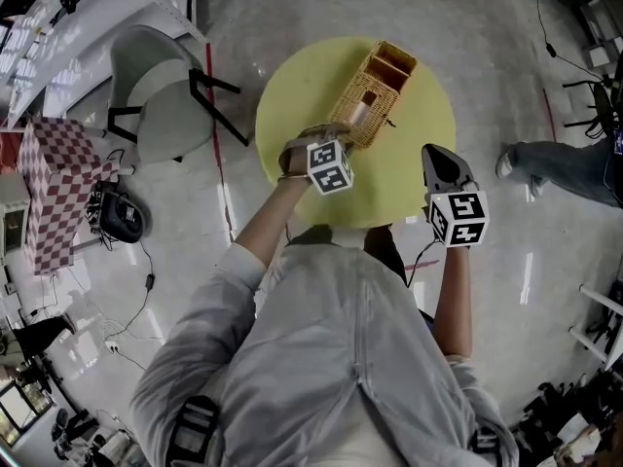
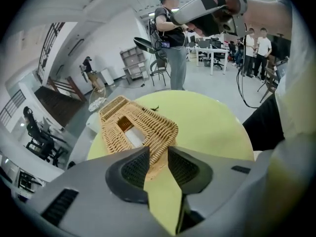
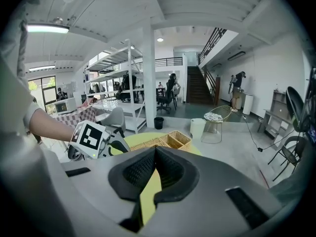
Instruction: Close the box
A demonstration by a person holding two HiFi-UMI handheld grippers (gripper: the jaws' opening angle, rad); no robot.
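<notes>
A wicker box lies on the round yellow table, its far compartment uncovered and a woven lid over its near part. My left gripper is at the box's near end. In the left gripper view the lid's near edge sits between the jaws of the left gripper, which stand a little apart with a gap on the right side. My right gripper hovers over the table's right part, clear of the box. Its jaws meet at the tips with nothing between them, and the box lies beyond.
A grey chair stands left of the table, and a checkered cloth-covered stand is further left. A person's legs are at the right. Another person stands beyond the table's far side.
</notes>
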